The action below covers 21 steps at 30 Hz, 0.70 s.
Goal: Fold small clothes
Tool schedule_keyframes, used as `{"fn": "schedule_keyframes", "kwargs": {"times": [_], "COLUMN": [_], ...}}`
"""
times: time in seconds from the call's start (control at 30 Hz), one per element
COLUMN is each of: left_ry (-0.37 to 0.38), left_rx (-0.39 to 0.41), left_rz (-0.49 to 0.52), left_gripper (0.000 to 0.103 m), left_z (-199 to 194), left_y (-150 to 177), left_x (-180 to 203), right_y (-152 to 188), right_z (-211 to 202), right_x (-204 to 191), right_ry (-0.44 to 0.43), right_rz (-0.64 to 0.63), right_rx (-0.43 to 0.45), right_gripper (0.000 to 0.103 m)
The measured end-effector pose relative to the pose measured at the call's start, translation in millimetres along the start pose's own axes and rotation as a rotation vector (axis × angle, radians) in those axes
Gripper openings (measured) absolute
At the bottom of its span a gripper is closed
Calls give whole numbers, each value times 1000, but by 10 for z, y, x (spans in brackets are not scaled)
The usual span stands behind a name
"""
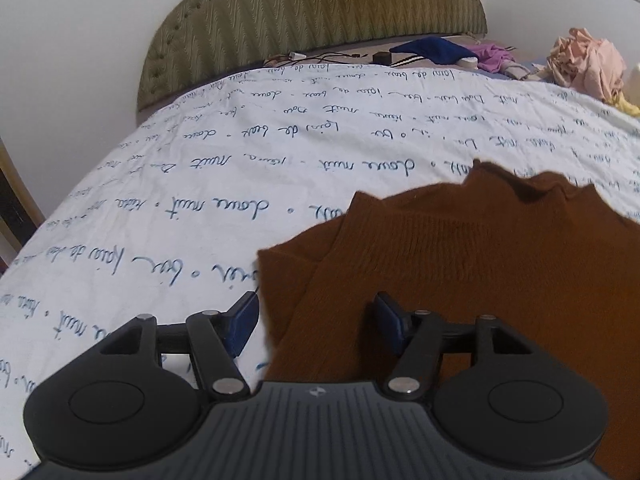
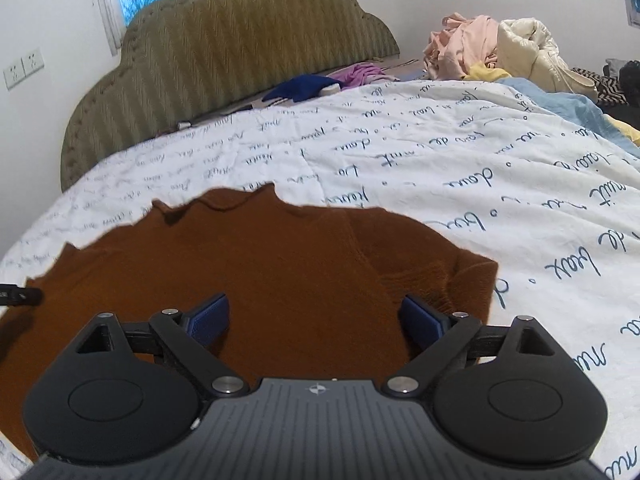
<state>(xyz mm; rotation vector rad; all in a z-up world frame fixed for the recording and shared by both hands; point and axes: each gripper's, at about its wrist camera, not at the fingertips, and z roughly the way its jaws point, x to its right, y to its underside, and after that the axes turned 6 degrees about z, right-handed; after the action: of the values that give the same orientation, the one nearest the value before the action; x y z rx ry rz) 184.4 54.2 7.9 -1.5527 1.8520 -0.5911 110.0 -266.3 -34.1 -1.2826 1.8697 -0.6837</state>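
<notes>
A brown knit sweater (image 1: 480, 264) lies flat on the white quilt with blue script; it also shows in the right wrist view (image 2: 280, 272). A folded-in sleeve (image 1: 296, 252) lies along its left edge, another along its right edge (image 2: 460, 276). My left gripper (image 1: 316, 320) is open, straddling the sweater's left edge, with one blue pad (image 1: 244, 320) over the quilt and the other over the knit. My right gripper (image 2: 316, 320) is open and empty, low over the sweater near its right side. The left gripper's tip (image 2: 20, 295) shows at the far left of the right wrist view.
The white quilt (image 1: 200, 184) covers the bed up to a green padded headboard (image 1: 304, 20). A navy cloth (image 1: 432, 50) and purple cloth (image 1: 494, 56) lie by the headboard. A pile of pink and cream clothes (image 2: 492, 48) sits at the far right.
</notes>
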Motion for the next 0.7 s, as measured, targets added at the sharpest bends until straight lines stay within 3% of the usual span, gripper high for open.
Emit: {"fn": "schedule_keyframes", "kwargs": {"times": [0.17,0.47,0.7], "left_ry": [6,6,-5], "left_rx": [26,19,16], "left_rz": [-29,-27,-52], "left_gripper": [63,64,74], "left_z": [-188,-260,-239], "left_y": [147,315,379], "left_x": [-91,53,57], "right_y": [30,256,327], "right_z": [-164,-151,-126], "right_x": [-109,-272,-237], "right_ry": [10,16,6], "right_rz": [-32,-173,-171], "right_rx": [25,6,20], "right_gripper": [91,102,103]}}
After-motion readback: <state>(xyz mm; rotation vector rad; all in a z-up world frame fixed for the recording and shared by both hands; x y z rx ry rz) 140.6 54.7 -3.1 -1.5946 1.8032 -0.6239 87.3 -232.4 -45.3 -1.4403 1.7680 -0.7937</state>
